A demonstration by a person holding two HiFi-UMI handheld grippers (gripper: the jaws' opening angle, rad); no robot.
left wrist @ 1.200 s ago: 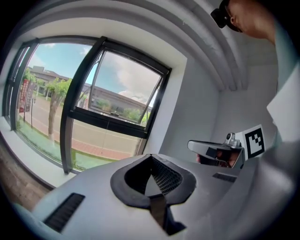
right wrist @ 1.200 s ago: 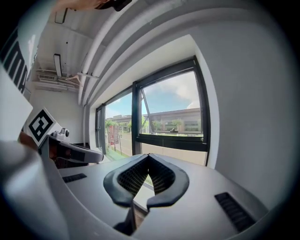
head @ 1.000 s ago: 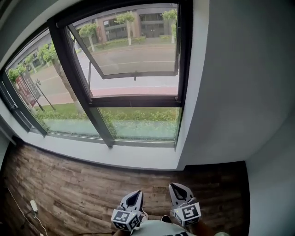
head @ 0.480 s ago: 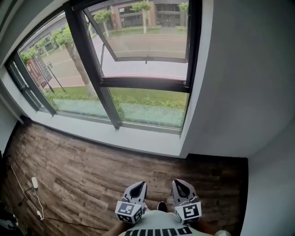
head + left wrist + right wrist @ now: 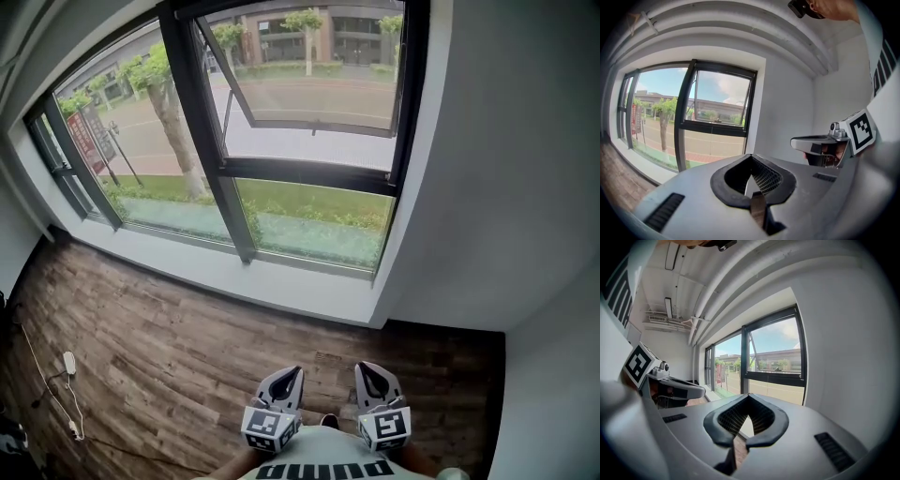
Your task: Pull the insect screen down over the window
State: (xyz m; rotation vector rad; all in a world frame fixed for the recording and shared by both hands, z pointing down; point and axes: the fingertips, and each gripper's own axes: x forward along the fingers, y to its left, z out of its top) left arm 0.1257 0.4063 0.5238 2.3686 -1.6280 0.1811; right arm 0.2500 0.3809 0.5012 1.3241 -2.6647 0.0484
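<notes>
The dark-framed window [image 5: 309, 173] fills the upper head view, and its upper sash [image 5: 319, 127] is tilted open outward. No mesh shows over the opening. My left gripper [image 5: 283, 379] and right gripper [image 5: 372, 374] sit side by side at the bottom edge, close to my body and well short of the window. Both are shut with nothing between the jaws. In the left gripper view the left gripper [image 5: 751, 158] points towards the window [image 5: 715, 126], with the right gripper [image 5: 820, 140] beside it. In the right gripper view the right gripper [image 5: 748, 398] faces the window [image 5: 773, 376].
A wooden floor [image 5: 169, 347] lies between me and the white sill [image 5: 234, 279]. A grey wall [image 5: 487, 187] stands to the right of the window. A white cable with a plug [image 5: 67, 364] lies on the floor at far left.
The window has slid to the right in the head view, and more floor shows at the left. Both grippers stay low, shut and side by side.
</notes>
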